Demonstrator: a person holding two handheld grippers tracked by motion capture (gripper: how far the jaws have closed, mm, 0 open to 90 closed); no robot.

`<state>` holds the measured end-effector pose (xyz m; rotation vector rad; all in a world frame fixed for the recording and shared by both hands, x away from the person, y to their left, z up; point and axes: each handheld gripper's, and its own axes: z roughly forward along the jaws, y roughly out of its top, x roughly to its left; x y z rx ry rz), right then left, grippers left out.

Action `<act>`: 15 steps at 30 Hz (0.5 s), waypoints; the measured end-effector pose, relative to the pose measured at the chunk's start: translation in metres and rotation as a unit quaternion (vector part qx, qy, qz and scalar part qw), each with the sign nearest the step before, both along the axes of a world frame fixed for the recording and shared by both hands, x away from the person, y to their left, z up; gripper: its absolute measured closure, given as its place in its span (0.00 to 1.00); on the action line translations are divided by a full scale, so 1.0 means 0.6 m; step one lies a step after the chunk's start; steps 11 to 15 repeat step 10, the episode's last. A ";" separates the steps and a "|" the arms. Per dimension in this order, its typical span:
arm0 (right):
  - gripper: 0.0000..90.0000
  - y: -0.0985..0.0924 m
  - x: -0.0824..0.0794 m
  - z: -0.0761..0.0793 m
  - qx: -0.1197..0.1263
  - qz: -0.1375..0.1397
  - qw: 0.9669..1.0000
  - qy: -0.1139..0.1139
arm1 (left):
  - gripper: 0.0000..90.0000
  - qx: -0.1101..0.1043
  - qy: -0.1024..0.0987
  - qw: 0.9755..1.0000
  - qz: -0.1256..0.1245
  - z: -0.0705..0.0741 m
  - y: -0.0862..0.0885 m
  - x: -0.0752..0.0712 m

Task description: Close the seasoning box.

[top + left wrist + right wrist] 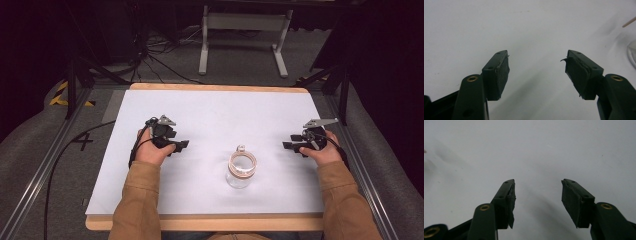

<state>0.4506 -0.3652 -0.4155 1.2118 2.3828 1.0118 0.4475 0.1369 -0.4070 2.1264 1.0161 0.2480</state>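
A clear glass jar (241, 169) with a copper-coloured rim stands on the white sheet (215, 107), near the front, right of the middle. My left gripper (179, 145) rests low over the sheet to the jar's left, pointing toward it. Its jaws stand open with only bare sheet between them (537, 58). The jar's edge (632, 53) shows at the far right of the left gripper view. My right gripper (289, 144) sits to the jar's right and points inward. It is open too, with nothing between its pads (537, 185).
The sheet lies on a wooden board (210, 223) whose edge shows at front and back. Metal rails (47, 165) run along both sides. Beyond the table, a white stand (245, 37) and cables (160, 55) are on the grey floor.
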 end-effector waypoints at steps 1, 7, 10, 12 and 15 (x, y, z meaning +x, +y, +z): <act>0.50 0.000 0.001 -0.003 -0.004 0.002 1.000 0.000 | 0.40 0.005 0.000 1.000 -0.001 -0.001 0.001 0.001; 0.49 0.004 0.004 -0.016 -0.015 0.008 1.000 0.009 | 0.39 0.003 0.005 1.000 -0.002 -0.007 -0.001 0.002; 0.48 0.006 0.004 -0.014 -0.012 0.011 1.000 0.005 | 0.39 0.003 0.006 1.000 -0.002 -0.006 -0.002 0.002; 0.48 0.006 0.004 -0.014 -0.012 0.011 1.000 0.005 | 0.39 0.003 0.006 1.000 -0.002 -0.006 -0.002 0.002; 0.48 0.006 0.004 -0.014 -0.012 0.011 1.000 0.005 | 0.39 0.003 0.006 1.000 -0.002 -0.006 -0.002 0.002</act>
